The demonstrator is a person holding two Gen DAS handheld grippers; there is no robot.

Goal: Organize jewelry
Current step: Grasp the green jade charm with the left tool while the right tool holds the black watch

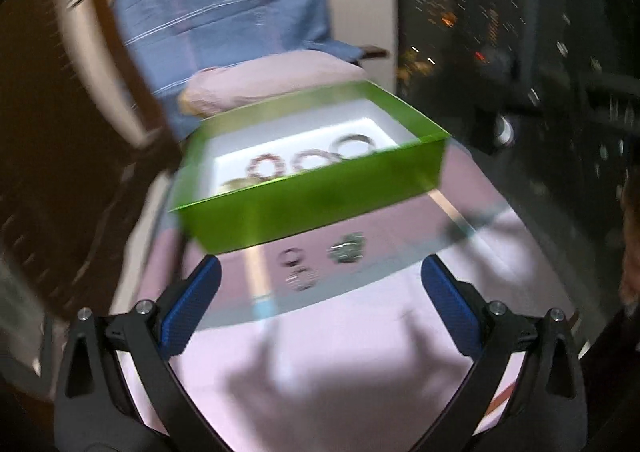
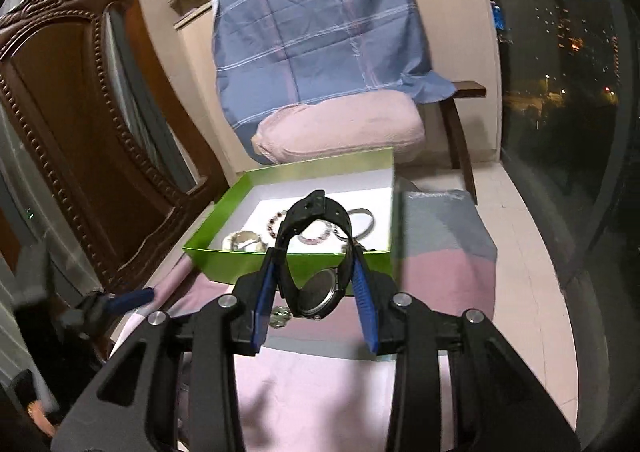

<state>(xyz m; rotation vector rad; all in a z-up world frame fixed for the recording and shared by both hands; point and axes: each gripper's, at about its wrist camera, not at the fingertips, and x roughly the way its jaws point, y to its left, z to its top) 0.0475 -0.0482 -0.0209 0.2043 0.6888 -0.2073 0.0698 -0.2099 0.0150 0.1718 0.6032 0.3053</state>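
A green box (image 1: 320, 203) with a white inside stands on the glass-topped table. It holds a dark beaded bracelet (image 1: 266, 167), a pink one (image 1: 312, 161) and a silver bangle (image 1: 356, 143). Small rings (image 1: 296, 268) and a silvery cluster (image 1: 346, 248) lie on the glass in front of it. My left gripper (image 1: 320, 272) is open and holds nothing, just short of them. My right gripper (image 2: 316, 256) is shut on a black wristwatch (image 2: 316, 292), lifted before the green box (image 2: 224, 260). Its strap loops up over the silver bangle (image 2: 366, 219). The left gripper's finger (image 2: 128, 300) shows at left.
A chair with a blue checked cloth (image 2: 320, 31) and pink cushion (image 2: 340, 127) stands behind the box. A carved wooden frame (image 2: 72, 131) rises at left. Dark window glass (image 2: 560, 91) runs along the right. Pink cloth (image 2: 440, 284) lies under the glass top.
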